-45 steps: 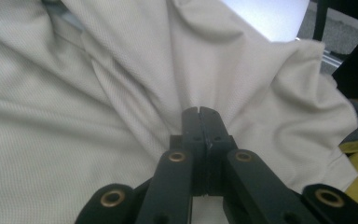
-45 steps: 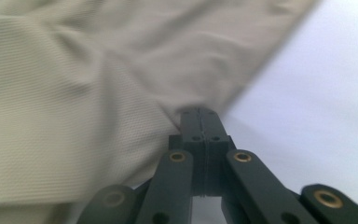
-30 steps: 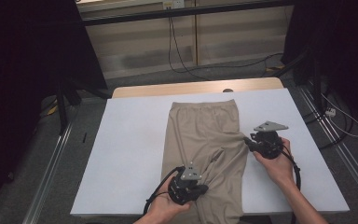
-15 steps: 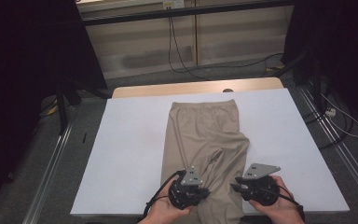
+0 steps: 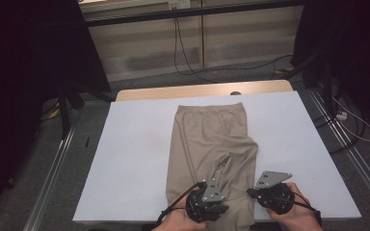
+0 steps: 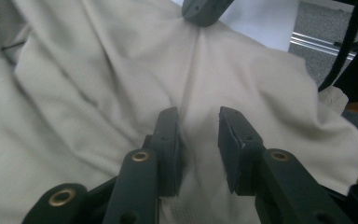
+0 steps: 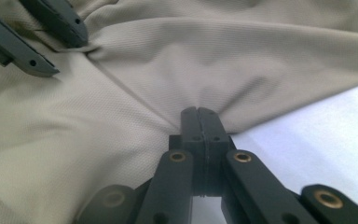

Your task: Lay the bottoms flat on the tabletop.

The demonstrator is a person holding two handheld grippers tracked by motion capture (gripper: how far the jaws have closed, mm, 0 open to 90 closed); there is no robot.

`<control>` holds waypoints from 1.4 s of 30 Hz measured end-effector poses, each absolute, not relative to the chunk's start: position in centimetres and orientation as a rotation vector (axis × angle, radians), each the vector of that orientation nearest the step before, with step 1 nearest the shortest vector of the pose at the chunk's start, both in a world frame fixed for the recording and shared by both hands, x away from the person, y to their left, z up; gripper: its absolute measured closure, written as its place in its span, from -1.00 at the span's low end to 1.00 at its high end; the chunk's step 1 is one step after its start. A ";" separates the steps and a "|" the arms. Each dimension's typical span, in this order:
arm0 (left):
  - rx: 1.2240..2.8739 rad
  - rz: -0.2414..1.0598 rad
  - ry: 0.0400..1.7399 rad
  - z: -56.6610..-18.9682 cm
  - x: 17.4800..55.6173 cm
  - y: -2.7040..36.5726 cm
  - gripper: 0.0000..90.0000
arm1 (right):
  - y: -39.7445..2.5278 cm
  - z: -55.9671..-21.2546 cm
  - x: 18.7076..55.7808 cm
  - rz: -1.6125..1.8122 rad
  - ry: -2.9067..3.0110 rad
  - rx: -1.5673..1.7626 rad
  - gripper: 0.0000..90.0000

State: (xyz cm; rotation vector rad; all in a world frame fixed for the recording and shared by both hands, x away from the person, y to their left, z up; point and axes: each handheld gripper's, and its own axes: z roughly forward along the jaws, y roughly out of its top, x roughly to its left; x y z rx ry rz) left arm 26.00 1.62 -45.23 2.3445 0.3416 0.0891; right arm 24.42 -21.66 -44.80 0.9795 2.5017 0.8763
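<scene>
Beige trousers [image 5: 211, 144] lie flat on a white sheet [image 5: 135, 159] covering the bench, waistband at the far end and both legs running toward the person, whose hands enter at the near edge. The right claw [image 7: 199, 116] is pressed together on the outer edge of the right leg, pinching a ridge of cloth where the fabric meets the white sheet; creases fan out from that pinch. The left claw [image 6: 198, 140] sits just beside it over the near end of the legs, its jaws spread with a fold of cloth rising between them but not yet gripped. In the high view the left claw [image 5: 207, 204] and the right claw [image 5: 272, 192] work side by side at the hem end, the right one at the trousers' outer edge.

Judging by this, the step in hand looks like taking hold of the leg ends before folding or smoothing the garment: one grip is made, the other is pending. The next move likely calls for the left claw to settle a little lower and close on the raised fold, catching enough layers that the cloth does not slip. Both grips should then match in height, or the legs may twist when lifted toward the waistband.
</scene>
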 end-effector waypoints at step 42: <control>2.340 0.096 0.316 -45.2 25.9 2.8 0.62 | -20.9 -45.0 21.8 0.971 2.615 0.865 1.00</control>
